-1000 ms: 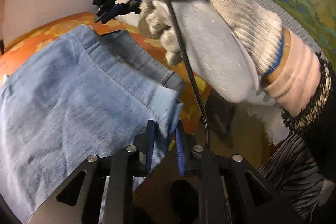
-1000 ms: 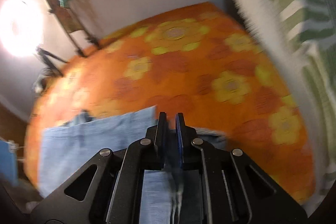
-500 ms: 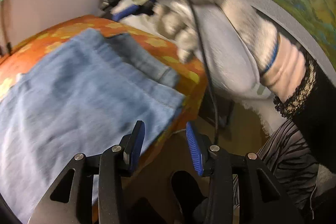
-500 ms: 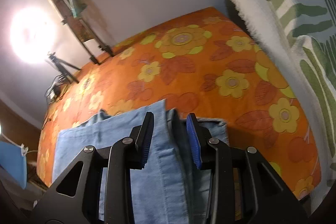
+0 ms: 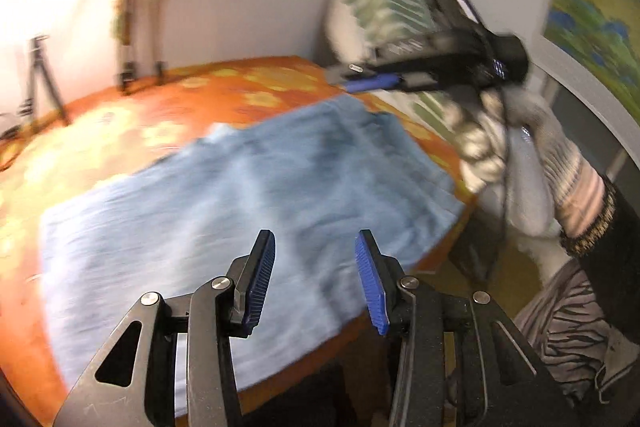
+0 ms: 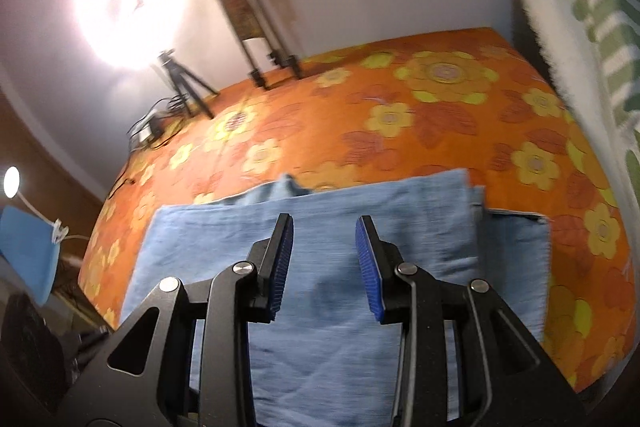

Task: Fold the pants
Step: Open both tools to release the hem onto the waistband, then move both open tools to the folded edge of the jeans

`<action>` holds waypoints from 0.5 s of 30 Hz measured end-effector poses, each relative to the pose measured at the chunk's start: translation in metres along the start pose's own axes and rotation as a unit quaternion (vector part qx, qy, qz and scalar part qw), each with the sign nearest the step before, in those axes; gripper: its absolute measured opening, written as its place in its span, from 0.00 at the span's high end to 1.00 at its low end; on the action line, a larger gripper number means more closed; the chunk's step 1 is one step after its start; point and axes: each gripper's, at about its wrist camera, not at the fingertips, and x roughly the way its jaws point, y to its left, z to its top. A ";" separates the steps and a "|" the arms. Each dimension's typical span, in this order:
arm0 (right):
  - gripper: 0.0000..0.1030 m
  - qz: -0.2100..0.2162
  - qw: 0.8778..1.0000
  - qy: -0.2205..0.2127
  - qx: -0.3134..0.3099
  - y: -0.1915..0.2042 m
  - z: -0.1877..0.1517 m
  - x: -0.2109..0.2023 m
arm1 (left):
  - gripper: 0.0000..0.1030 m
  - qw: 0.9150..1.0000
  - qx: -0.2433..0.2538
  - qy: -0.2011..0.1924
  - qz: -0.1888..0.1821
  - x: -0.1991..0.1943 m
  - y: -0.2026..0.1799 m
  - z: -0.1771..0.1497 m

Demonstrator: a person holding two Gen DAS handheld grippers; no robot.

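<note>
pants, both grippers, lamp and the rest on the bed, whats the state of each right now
pants: folded, lying flat on the bed, not held
left gripper: jaws open, nothing between them, above the pants
right gripper: jaws open, empty, above the pants
bedspread: spread flat under the pants
lamp: switched on
pillow: propped up at the edge of the bed

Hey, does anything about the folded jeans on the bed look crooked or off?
Slightly. The jeans lie folded on the orange bedspread, but the layers don't line up: a lower layer sticks out past the top fold's right edge.
</note>
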 end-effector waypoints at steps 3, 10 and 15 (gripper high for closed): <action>0.67 0.016 1.000 0.006 -0.019 0.028 -0.003 0.008 | 0.57 0.999 -0.033 -0.010 0.036 -0.018 0.034 -0.004; 0.67 0.052 0.995 0.043 -0.076 0.103 -0.018 0.046 | 0.57 0.987 -0.113 -0.011 0.117 -0.045 0.109 -0.030; 0.67 0.076 0.987 0.075 -0.123 0.163 -0.036 0.080 | 0.57 0.979 -0.138 0.003 0.153 -0.053 0.138 -0.051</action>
